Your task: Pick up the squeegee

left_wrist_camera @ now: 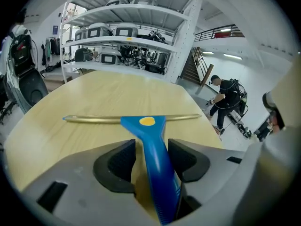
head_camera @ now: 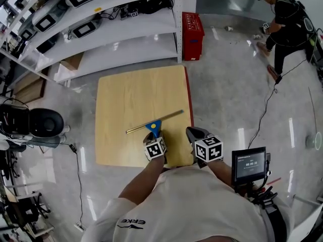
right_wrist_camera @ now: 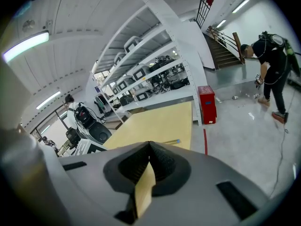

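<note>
Left gripper view: squeegee (left_wrist_camera: 151,142) handle lies between wide-open jaws, not gripped

Your right tool (right_wrist_camera: 149,147) has its jaws meeting at the tips, with nothing between them. Past them lies the worktop (right_wrist_camera: 160,124), where one end of the squeegee (right_wrist_camera: 171,141) just shows. A red crate (right_wrist_camera: 207,103) stands beside the shelves (right_wrist_camera: 155,69). A person (right_wrist_camera: 270,62) bends over at far right.

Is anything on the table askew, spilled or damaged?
Nothing stands out. The squeegee lies flat and whole on the table, only slanted to its edges; its blue handle sits inside the open left tool.
</note>
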A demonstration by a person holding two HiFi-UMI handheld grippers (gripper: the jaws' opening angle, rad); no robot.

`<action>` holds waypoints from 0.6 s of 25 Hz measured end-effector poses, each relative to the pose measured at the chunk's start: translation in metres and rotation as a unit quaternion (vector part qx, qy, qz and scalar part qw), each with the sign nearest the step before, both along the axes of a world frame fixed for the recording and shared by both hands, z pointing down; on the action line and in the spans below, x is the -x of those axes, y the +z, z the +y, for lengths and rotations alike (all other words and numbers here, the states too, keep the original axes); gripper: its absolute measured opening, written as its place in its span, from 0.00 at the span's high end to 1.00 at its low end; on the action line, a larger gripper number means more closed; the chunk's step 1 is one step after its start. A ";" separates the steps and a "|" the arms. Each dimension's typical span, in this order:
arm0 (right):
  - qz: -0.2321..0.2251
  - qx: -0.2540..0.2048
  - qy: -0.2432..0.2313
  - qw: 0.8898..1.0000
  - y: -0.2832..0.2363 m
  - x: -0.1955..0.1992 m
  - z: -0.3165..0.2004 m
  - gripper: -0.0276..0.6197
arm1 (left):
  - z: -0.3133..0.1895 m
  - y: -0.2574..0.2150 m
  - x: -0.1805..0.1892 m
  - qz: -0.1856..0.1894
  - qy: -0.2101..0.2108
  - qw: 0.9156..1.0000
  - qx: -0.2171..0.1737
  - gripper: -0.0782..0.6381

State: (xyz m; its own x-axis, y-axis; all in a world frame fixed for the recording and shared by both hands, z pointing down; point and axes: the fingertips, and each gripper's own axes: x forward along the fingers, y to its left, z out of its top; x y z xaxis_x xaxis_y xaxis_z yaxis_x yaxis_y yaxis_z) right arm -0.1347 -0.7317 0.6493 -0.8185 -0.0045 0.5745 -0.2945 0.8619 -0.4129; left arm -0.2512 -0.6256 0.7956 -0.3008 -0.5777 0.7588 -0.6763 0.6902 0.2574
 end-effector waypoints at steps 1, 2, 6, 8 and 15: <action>0.000 0.000 0.000 1.000 0.000 0.000 0.000 0.95 | 0.001 0.001 0.000 -0.003 -0.001 1.000 0.005 0.62; -0.001 0.000 0.001 1.000 -0.001 0.001 0.000 0.95 | 0.002 0.002 0.001 -0.008 -0.001 1.000 0.011 0.62; -0.002 -0.002 0.000 1.000 -0.003 0.003 0.000 0.95 | 0.005 0.003 0.001 -0.024 0.010 0.999 0.026 0.62; -0.003 -0.003 -0.002 1.000 -0.003 0.004 0.001 0.95 | 0.007 0.003 0.002 -0.026 0.008 0.999 0.027 0.65; -0.004 -0.005 -0.009 1.000 -0.006 0.007 0.002 0.95 | 0.011 0.001 0.003 -0.016 0.011 1.000 0.013 0.71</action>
State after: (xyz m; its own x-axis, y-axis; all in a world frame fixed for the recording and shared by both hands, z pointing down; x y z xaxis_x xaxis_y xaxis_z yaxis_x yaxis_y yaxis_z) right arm -0.1417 -0.7295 0.6432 -0.8229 0.0038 0.5682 -0.2763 0.8711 -0.4060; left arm -0.2543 -0.6142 0.7962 -0.3138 -0.5642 0.7637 -0.6987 0.6819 0.2166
